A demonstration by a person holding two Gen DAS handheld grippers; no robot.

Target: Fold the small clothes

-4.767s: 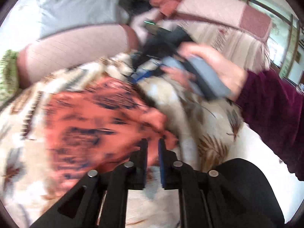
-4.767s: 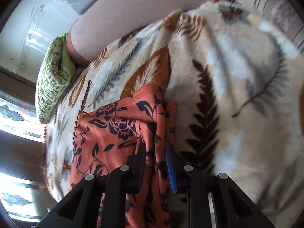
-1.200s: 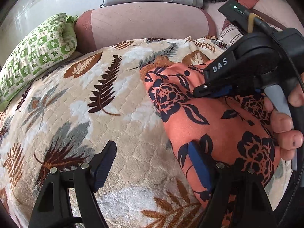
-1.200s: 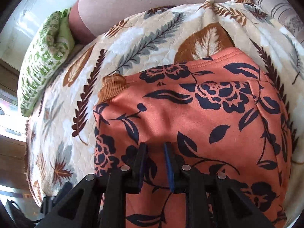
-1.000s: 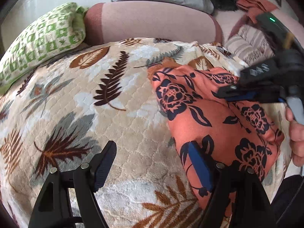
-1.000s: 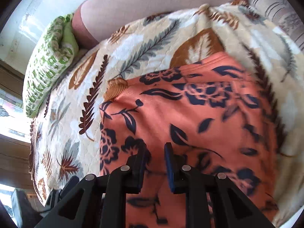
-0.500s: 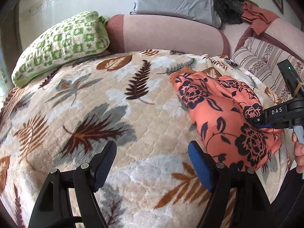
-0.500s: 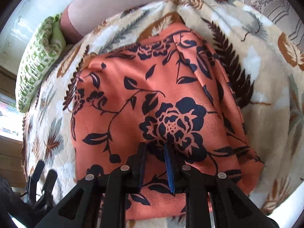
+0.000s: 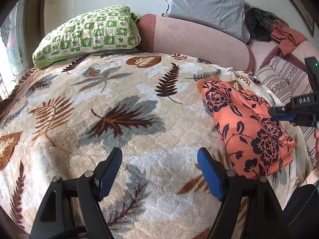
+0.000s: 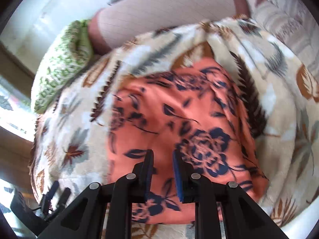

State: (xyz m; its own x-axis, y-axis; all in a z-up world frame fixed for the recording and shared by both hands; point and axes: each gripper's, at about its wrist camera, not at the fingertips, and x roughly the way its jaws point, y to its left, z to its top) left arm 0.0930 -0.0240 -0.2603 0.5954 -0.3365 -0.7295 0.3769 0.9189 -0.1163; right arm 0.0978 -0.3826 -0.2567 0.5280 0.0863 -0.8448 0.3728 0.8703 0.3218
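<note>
The orange floral garment [image 9: 246, 127] lies folded into a compact oblong on the leaf-patterned blanket [image 9: 111, 107], toward the blanket's right side as your left wrist camera sees it, its long axis running away from you toward the sofa back. In your right wrist view the same garment [image 10: 179, 119] fills the middle of the picture, blurred, with blanket showing on both sides and along its far edge. Your right gripper [image 10: 163, 159] sits over the garment's near end with its fingers [image 10: 148, 163] a narrow gap apart, orange cloth showing in the slot between them; the blur does not let you tell whether they touch the fabric, and nothing is pinched between the pads. From the left camera that right gripper [image 9: 279, 114] reaches in from the right edge, its tips just above or at the garment's right flank. Your left gripper [image 9: 159, 169] hangs well apart from the garment, over bare blanket, its fingers [image 9: 110, 167] spread wide and holding nothing. Beyond the blanket, a green checked pillow [image 9: 89, 31] rests at the far left against the pink sofa back [image 9: 199, 37], with a grey pillow [image 9: 205, 6] on top of that back and a rust-coloured cloth [image 9: 287, 36] further right.
</note>
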